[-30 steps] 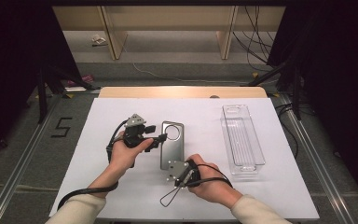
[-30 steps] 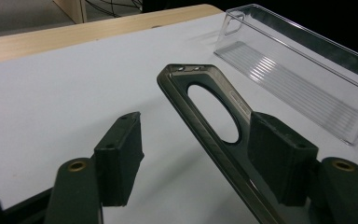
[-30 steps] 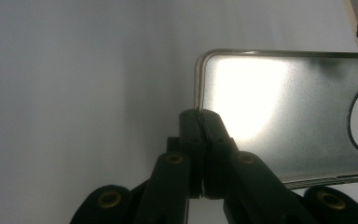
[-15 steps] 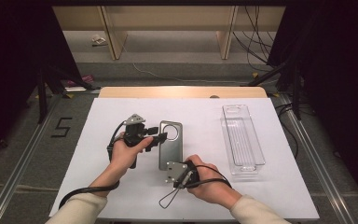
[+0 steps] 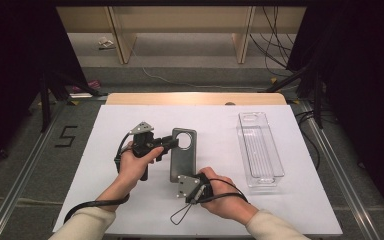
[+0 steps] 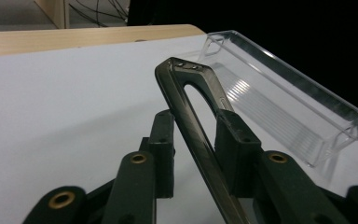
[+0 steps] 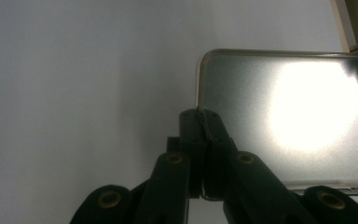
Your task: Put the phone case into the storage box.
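A grey phone case [image 5: 182, 156] with a round camera hole lies on the white table top [image 5: 290, 210]. My right gripper [image 5: 181, 180] is shut on its near edge; in the right gripper view the jaws [image 7: 204, 119] pinch the rim of the case [image 7: 279, 116]. My left gripper [image 5: 172, 142] reaches in from the left at the case's upper corner. In the left gripper view the case's rim [image 6: 168, 77] stands tilted between the jaws [image 6: 193, 135], which have just been closing. The rim lies against the right pad [image 6: 235, 140], while a narrow gap remains at the left pad [image 6: 164, 140].
A clear plastic tray [image 5: 260, 150] lies lengthwise at the right of the table, also seen beyond the case in the left gripper view [image 6: 284, 98]. A wooden strip [image 5: 195, 98] borders the table's far edge. Cables trail from both grippers toward the near edge.
The left gripper's jaws have drawn in around the case's upper corner. Both hands and the case have stayed in place.
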`<action>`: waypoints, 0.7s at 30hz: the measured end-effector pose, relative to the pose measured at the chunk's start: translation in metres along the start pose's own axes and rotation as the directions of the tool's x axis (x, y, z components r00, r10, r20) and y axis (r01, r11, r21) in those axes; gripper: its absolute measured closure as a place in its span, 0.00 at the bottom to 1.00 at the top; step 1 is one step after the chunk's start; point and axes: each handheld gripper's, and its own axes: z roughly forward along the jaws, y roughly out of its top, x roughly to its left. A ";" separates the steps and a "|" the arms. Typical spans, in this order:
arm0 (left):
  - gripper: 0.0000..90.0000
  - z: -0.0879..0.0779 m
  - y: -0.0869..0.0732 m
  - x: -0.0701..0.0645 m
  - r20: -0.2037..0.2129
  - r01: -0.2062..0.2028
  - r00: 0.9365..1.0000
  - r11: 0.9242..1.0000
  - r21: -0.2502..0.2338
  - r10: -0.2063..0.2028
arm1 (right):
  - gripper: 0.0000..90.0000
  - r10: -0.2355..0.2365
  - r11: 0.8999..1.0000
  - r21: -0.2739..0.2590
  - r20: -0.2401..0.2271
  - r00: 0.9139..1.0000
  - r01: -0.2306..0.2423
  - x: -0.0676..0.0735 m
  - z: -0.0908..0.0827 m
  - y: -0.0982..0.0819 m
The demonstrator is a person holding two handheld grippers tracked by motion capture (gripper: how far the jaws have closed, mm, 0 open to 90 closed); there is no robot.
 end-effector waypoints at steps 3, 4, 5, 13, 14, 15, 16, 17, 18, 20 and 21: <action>0.80 -0.001 0.001 -0.004 0.017 -0.001 1.000 1.000 -0.018 0.001 | 1.00 -0.010 1.000 0.004 0.010 1.000 0.010 0.000 0.002 -0.001; 0.81 -0.001 0.001 -0.006 0.025 0.003 1.000 1.000 -0.025 -0.003 | 1.00 -0.011 1.000 0.002 0.012 1.000 0.011 0.001 0.002 -0.001; 0.82 -0.002 0.002 -0.007 0.034 0.008 0.999 0.999 -0.032 -0.007 | 1.00 -0.018 1.000 -0.002 0.015 1.000 0.018 0.000 0.003 -0.002; 0.87 -0.005 0.004 -0.015 0.076 0.006 0.997 0.996 -0.087 0.001 | 1.00 -0.028 1.000 0.006 0.039 0.999 0.028 -0.001 0.007 -0.007; 0.88 -0.005 0.004 -0.015 0.080 0.005 0.997 0.995 -0.095 0.003 | 0.99 -0.036 0.999 0.007 0.043 0.998 0.035 -0.002 0.007 -0.007; 0.89 -0.006 0.004 -0.016 0.082 0.001 0.997 0.995 -0.100 0.007 | 0.99 -0.033 0.999 0.003 0.049 0.998 0.032 -0.002 0.008 -0.007; 0.90 -0.006 0.004 -0.017 0.088 -0.008 0.996 0.994 -0.108 0.017 | 0.98 -0.031 0.999 -0.002 0.054 0.998 0.032 -0.003 0.008 -0.008; 0.90 -0.007 0.004 -0.018 0.078 -0.030 0.996 0.993 -0.110 0.039 | 0.98 -0.016 1.000 -0.003 0.055 0.998 0.016 -0.003 0.008 -0.009; 0.90 -0.008 0.005 -0.018 0.064 -0.051 0.996 0.992 -0.113 0.059 | 0.96 -0.010 1.000 -0.013 0.058 0.998 0.010 -0.004 0.008 -0.010; 0.90 -0.009 0.005 -0.017 0.075 -0.040 0.996 0.991 -0.128 0.050 | 0.94 -0.008 1.000 -0.022 0.060 0.998 0.009 -0.006 0.008 -0.012; 0.91 -0.009 0.005 -0.017 0.070 -0.045 0.996 0.990 -0.131 0.055 | 0.93 0.004 1.000 -0.026 0.069 0.998 -0.002 -0.006 0.007 -0.012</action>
